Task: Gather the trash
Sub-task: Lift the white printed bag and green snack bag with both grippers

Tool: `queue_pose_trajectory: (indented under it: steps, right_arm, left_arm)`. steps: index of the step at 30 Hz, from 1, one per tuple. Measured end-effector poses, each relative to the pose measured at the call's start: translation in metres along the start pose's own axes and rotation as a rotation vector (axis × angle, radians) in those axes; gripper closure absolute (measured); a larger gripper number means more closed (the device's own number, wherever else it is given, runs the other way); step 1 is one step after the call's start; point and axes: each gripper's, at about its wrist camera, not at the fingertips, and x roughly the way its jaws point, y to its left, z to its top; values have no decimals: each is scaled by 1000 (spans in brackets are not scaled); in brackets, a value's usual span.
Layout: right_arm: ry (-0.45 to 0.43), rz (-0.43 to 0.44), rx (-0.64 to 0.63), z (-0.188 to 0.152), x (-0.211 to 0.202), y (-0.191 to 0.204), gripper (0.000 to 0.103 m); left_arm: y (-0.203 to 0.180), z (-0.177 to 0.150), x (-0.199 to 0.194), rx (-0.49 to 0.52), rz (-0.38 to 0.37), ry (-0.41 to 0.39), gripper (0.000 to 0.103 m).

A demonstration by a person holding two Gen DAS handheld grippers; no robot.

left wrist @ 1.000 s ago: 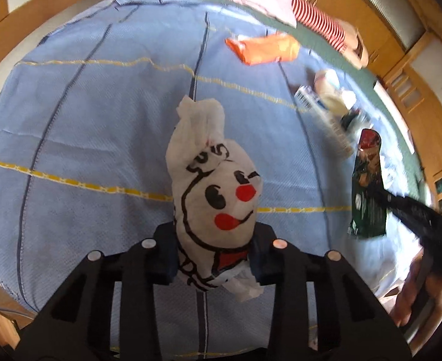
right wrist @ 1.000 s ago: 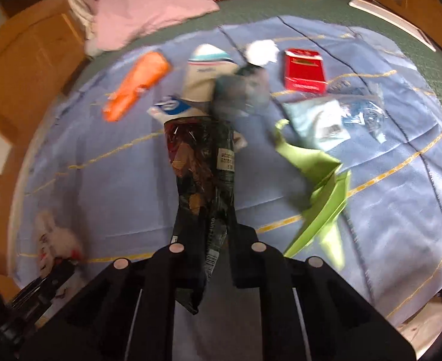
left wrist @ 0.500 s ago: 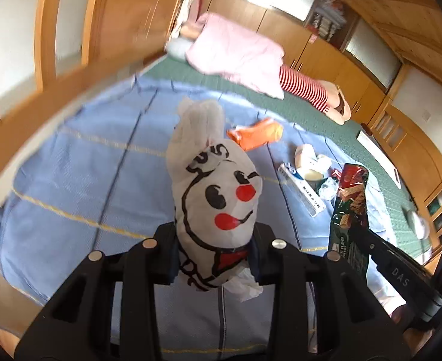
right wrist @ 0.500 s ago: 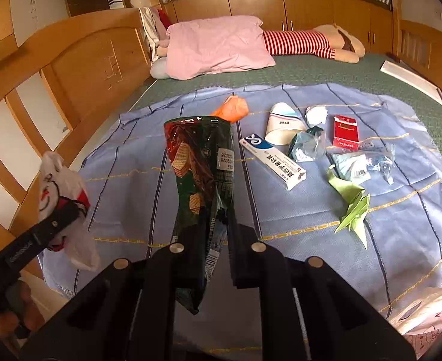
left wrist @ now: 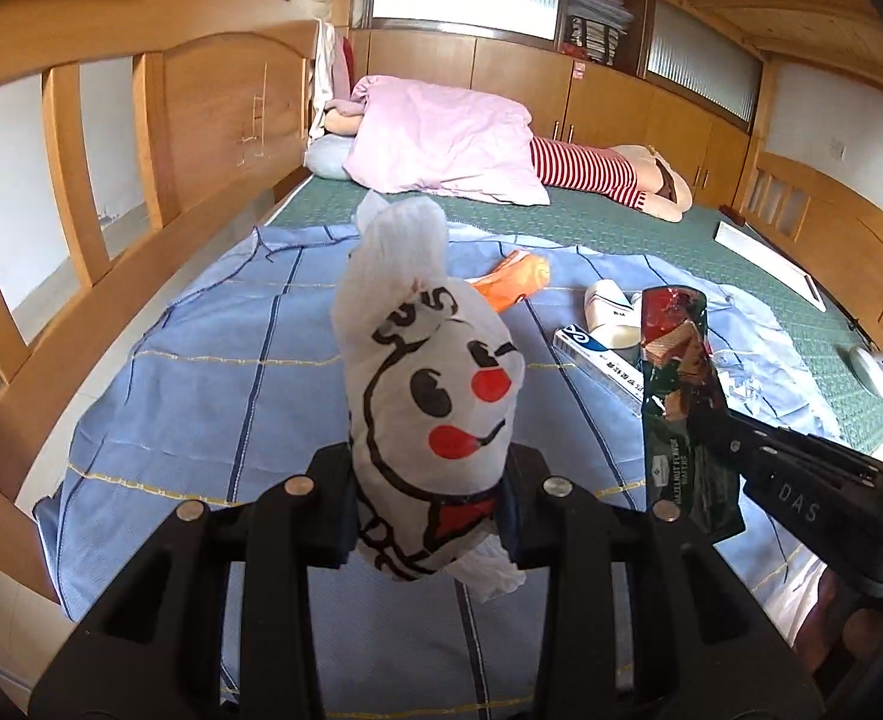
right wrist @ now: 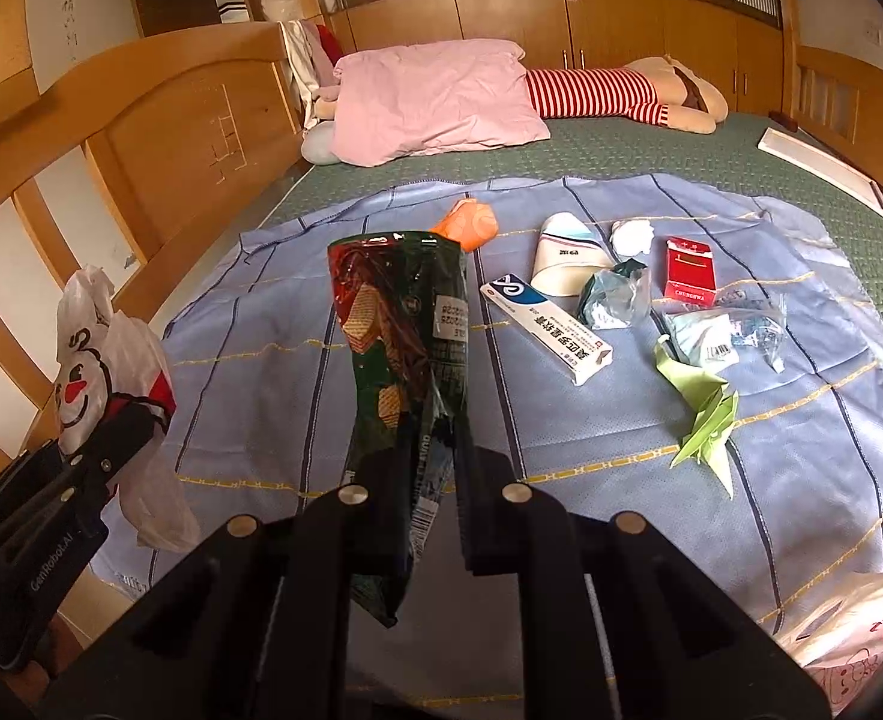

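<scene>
White plastic bag, printed cartoon face, clamped in left gripper, held above blue sheet. Right gripper pinches green wafer wrapper upright. Beyond it on the sheet: toothpaste box, red packet, green folded paper.

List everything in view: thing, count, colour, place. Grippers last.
plastic bag: 1, white with a printed face, held in the left gripper
wafer packet: 1, dark green, held in the right gripper
sheet: 1, blue, spread on the bed
orange wrapper: 1, orange, far on the sheet
toothpaste box: 1, white and blue, mid-sheet
red pack: 1, red, right of the box
paper crane: 1, green, on the sheet at right
pillow: 1, pink, head of the bed
left gripper: 1, black
right gripper: 1, black
</scene>
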Motion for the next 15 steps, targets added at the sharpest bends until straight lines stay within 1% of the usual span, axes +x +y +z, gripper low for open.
queue_pose_trajectory:
  steps: [3,12,15]
  right_arm:
    - [-29,13,14,-1,-5,-3,90]
    - [-90,7,28,-1,-17,-6,90]
    - [-108,-36,-8,-1,-32,-11,90]
  left_arm:
    - [-3,0,-3,11,-14,-17,67]
    - [-12,-2,0,32,-40,-8,67]
    - [-16,1,-5,23,-95,-11,67]
